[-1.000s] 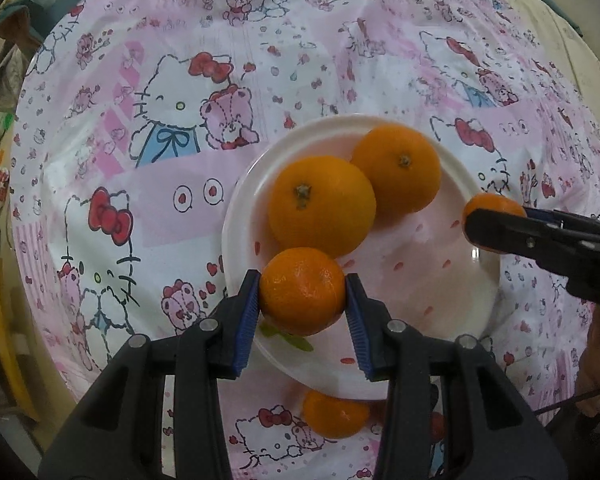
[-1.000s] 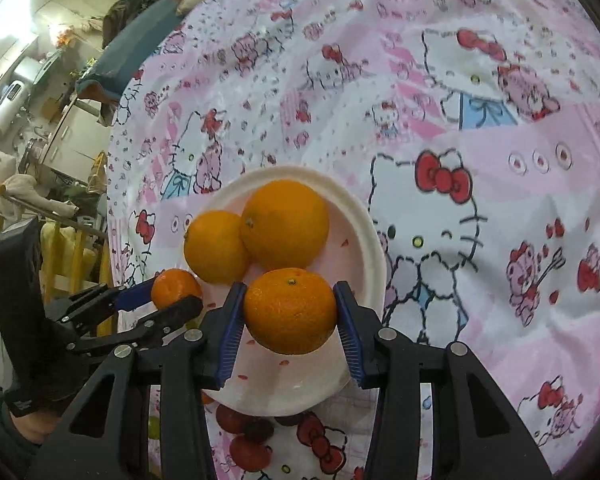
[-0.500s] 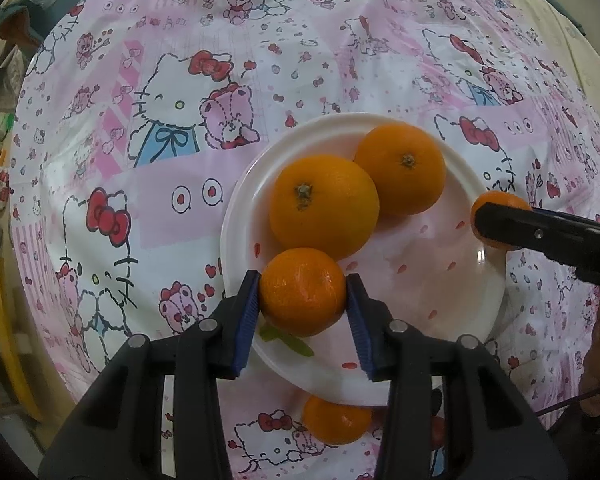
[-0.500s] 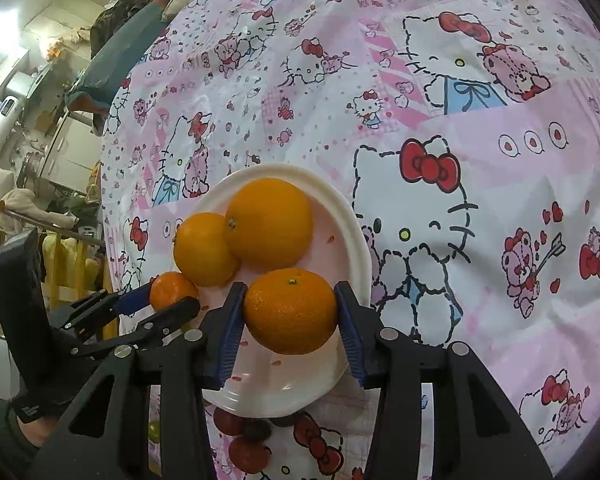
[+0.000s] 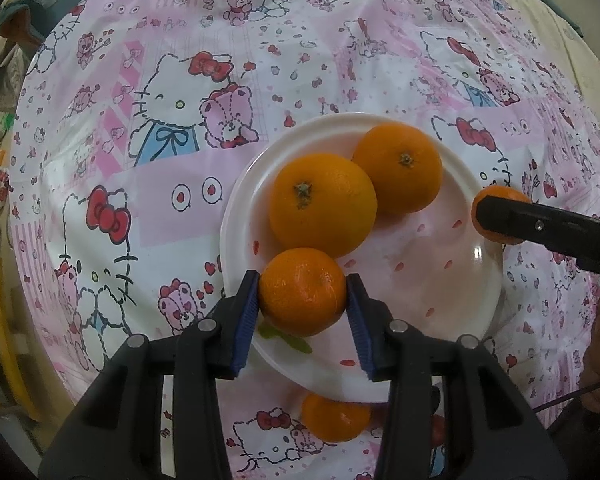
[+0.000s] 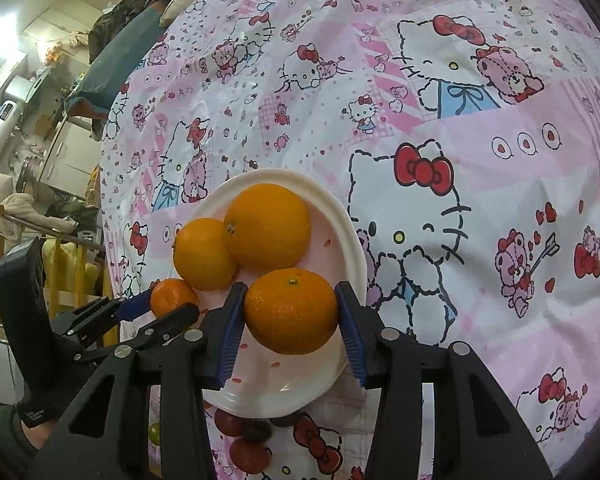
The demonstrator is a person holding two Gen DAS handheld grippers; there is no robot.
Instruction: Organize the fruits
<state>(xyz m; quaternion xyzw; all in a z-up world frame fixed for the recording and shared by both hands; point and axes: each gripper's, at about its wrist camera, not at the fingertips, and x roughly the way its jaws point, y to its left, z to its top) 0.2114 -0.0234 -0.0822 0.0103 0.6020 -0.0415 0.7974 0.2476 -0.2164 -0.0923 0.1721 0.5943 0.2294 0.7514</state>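
the small orange [image 5: 302, 291] sits clamped in the left hand-held gripper [image 5: 303, 312] over the near edge of the white plate [image 5: 440, 292]. the right hand-held gripper [image 6: 290, 320] grips a bigger orange [image 6: 291, 310] there too. little has changed; both fruits are still held, not dropped.

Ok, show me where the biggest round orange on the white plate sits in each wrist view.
Left wrist view: the biggest round orange lies centre frame, just above the small orange in the left gripper.
Right wrist view: the same orange is left of centre, above the orange in the right gripper.
Shared landmark: the white plate under it.
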